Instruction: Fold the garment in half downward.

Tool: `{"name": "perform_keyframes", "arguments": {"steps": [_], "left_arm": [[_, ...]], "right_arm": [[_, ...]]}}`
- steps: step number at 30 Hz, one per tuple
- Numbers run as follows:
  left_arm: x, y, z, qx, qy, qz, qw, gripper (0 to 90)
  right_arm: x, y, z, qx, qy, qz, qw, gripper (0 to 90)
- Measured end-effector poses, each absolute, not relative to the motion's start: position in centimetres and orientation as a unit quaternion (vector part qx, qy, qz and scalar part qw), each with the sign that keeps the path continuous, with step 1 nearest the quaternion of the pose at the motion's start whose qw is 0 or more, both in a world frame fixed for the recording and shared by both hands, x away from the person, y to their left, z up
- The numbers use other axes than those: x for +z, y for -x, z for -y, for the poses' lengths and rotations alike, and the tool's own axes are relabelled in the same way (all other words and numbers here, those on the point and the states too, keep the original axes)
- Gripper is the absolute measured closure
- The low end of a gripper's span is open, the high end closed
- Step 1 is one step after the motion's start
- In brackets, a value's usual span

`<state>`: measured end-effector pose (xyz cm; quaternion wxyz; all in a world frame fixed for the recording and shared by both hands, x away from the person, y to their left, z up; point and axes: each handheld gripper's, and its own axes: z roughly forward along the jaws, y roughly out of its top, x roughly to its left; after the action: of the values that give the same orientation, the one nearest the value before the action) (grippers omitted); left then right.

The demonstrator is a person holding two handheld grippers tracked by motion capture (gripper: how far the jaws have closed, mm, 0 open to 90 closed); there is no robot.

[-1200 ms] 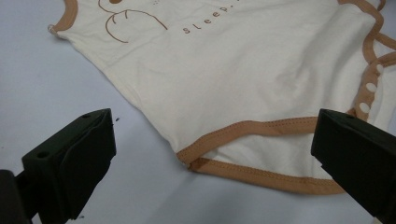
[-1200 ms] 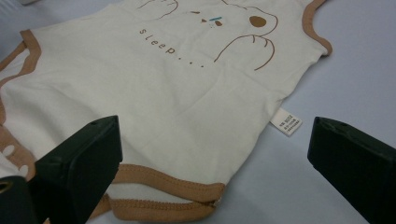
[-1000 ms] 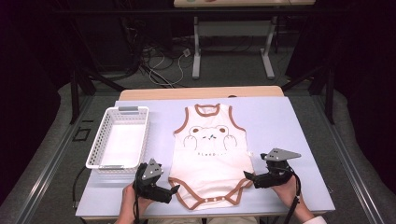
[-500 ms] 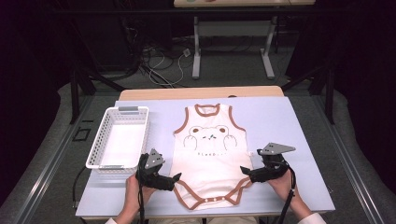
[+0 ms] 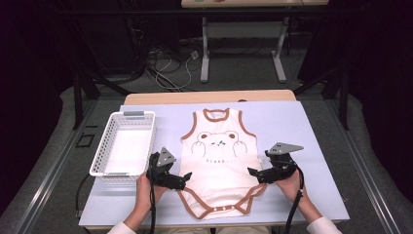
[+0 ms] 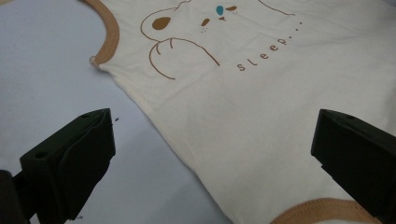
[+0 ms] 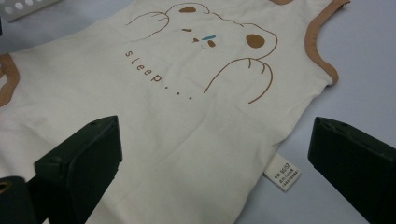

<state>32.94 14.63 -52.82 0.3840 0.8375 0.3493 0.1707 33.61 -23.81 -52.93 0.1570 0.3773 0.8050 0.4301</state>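
Note:
A cream baby bodysuit [image 5: 217,165] with brown trim and a bear print lies flat on the pale blue table [image 5: 292,122], neck end far from me. My left gripper [image 5: 185,178] is open at the garment's left lower edge, jaws wide apart over the side seam [image 6: 159,135]. My right gripper [image 5: 252,172] is open at the right lower edge, pointing inward. In the right gripper view the bodysuit [image 7: 187,116] spreads between the jaws and a small white care label [image 7: 282,176] sticks out from its side seam. Nothing is held in either gripper.
A white perforated basket [image 5: 125,145] stands on the left of the table, just beyond my left hand. The table's front edge runs close under both forearms. A wooden strip [image 5: 209,96] borders the far edge.
Both grippers have moved forward and inward, from near the bodysuit's crotch end up to its side edges. The bodysuit has not moved.

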Motion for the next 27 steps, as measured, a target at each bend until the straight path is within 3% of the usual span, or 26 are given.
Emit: {"name": "perform_keyframes", "arguments": {"steps": [15, 27], "left_arm": [[-53.0, -35.4, -14.2, 0.156, -0.831, -0.369, 0.385, 0.0], [-53.6, -38.2, -12.9, 0.152, -0.823, -0.414, 0.358, 0.0]], "right_arm": [[-53.3, -35.8, 23.3, 0.416, -0.375, -0.812, 0.162, 3.8], [-53.7, -38.5, 24.3, 0.406, -0.395, -0.805, 0.175, 14.5]]}}
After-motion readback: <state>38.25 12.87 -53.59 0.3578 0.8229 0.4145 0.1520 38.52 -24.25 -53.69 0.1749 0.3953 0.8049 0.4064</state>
